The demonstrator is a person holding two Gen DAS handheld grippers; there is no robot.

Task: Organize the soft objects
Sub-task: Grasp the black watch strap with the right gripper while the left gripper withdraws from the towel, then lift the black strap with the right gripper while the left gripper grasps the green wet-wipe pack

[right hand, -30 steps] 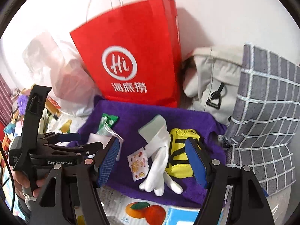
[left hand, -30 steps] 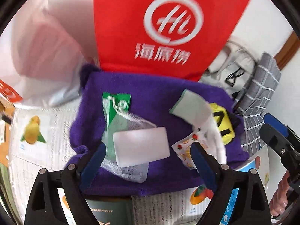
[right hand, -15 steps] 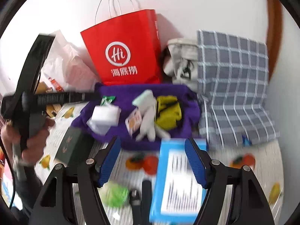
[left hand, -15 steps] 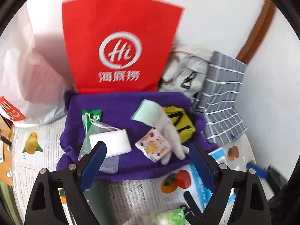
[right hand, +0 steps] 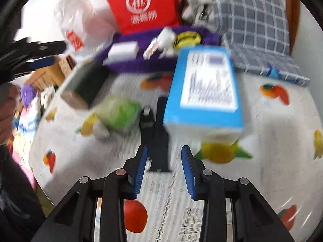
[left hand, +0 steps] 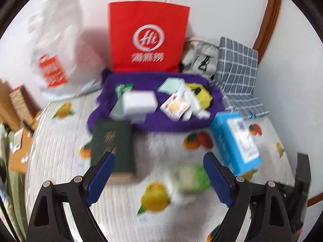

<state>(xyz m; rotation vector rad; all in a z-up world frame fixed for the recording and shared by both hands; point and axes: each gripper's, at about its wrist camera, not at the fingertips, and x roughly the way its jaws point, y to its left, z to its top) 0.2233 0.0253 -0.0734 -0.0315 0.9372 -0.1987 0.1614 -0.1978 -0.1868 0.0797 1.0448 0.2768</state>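
Purple cloth [left hand: 161, 121] lies at the back of the bench [left hand: 60, 151], directly in front of a red bag [left hand: 148, 36]. On the cloth rest a white sponge [left hand: 140, 101], a fruit-printed packet [left hand: 175, 106], a white glove [left hand: 193, 102] and a yellow pouch [left hand: 201, 95]. Nearer than the cloth sit a dark green box [left hand: 112, 141], a blue box [left hand: 236, 139] and a green bundle [right hand: 119, 114]. The left tongs [left hand: 157, 176] are spread wide, holding nothing. The right tongs [right hand: 163, 171] are parted more narrowly, also holding nothing, above a black strap [right hand: 157, 137].
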